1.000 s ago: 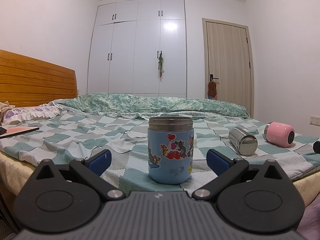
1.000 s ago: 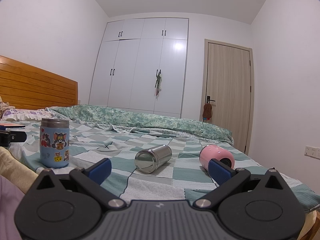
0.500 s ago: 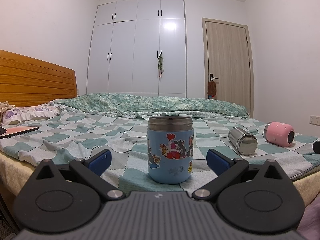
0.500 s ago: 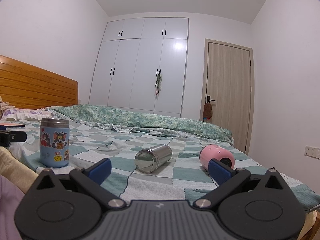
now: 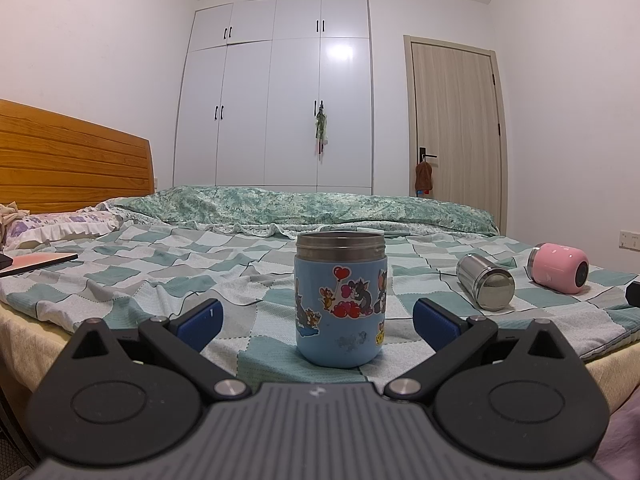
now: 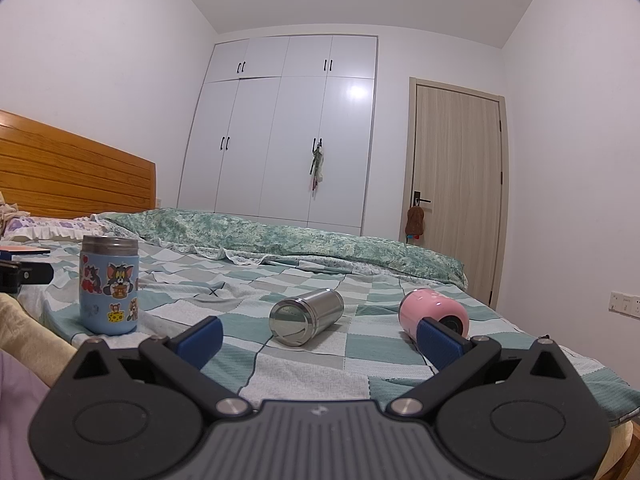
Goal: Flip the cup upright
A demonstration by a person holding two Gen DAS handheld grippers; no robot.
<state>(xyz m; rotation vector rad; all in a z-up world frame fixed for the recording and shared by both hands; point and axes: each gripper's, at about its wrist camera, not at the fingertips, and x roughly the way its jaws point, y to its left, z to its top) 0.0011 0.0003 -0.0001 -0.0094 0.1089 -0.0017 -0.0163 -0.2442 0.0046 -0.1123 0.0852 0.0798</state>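
Note:
A blue cartoon cup [image 5: 341,298] stands upright on the checked bedspread [image 5: 160,280], straight ahead of my open left gripper [image 5: 316,320] and between its blue fingertips, untouched. A steel cup [image 5: 485,287] and a pink cup [image 5: 559,267] lie on their sides to its right. In the right wrist view the blue cup [image 6: 108,285] stands at the left, and the steel cup [image 6: 306,316] lies ahead of my open, empty right gripper [image 6: 318,334]. The pink cup [image 6: 433,317] lies just behind its right fingertip.
A green quilt [image 5: 320,208] lies bunched along the far side of the bed. A wooden headboard [image 5: 72,168], a pillow [image 5: 60,228] and a flat orange item [image 5: 36,259] are at the left. A wardrobe [image 5: 276,92] and a door [image 5: 456,128] stand behind.

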